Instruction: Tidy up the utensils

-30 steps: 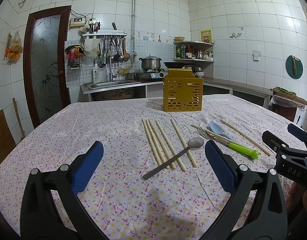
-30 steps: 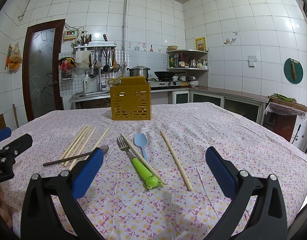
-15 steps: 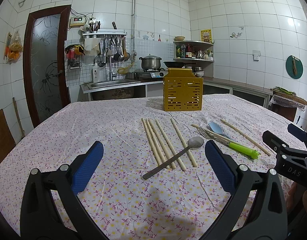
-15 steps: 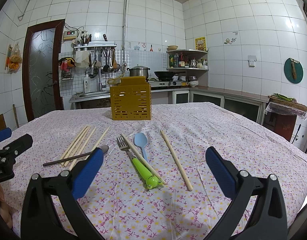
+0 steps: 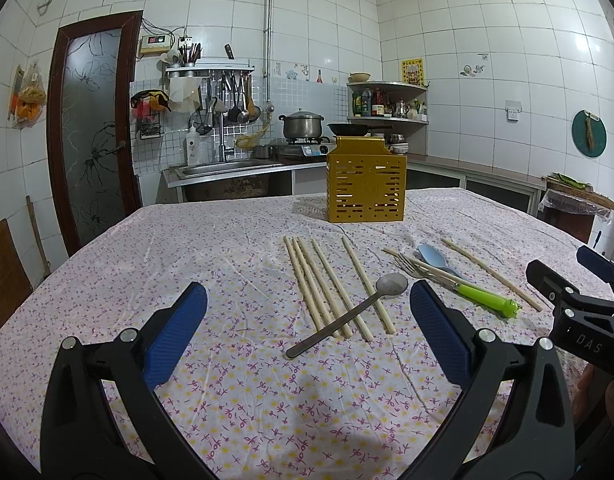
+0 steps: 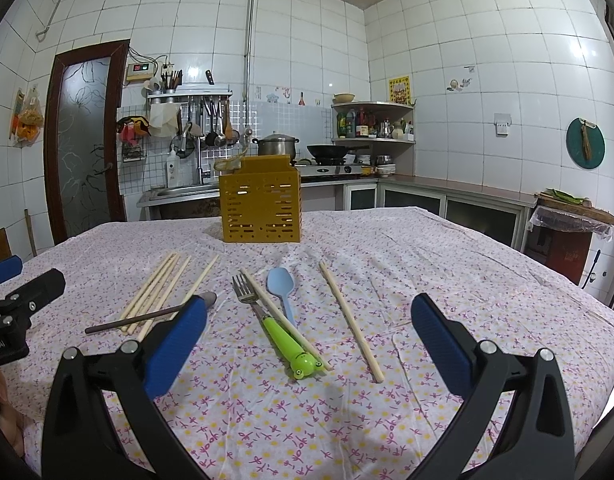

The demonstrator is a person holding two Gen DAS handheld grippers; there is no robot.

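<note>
The spoon (image 5: 347,314) is laid slantwise across the chopsticks (image 5: 327,284), handle toward the near table edge, nearest the wide-spread, empty left tongs (image 5: 307,340); the right tongs (image 6: 307,340) are likewise spread wide and empty.

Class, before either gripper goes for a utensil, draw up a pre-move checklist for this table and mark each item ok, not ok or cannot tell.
1. Left gripper open and empty: ok.
2. Right gripper open and empty: ok.
3. Yellow holder upright on the table: ok.
4. Holder has free room inside: cannot tell, its top opening is not seen from above.
5. Metal spoon free to lift: ok, it lies on top of the chopsticks.
6. Green-handled fork free to lift: not ok, a single chopstick lies across it and the blue spoon sits close beside it.
</note>
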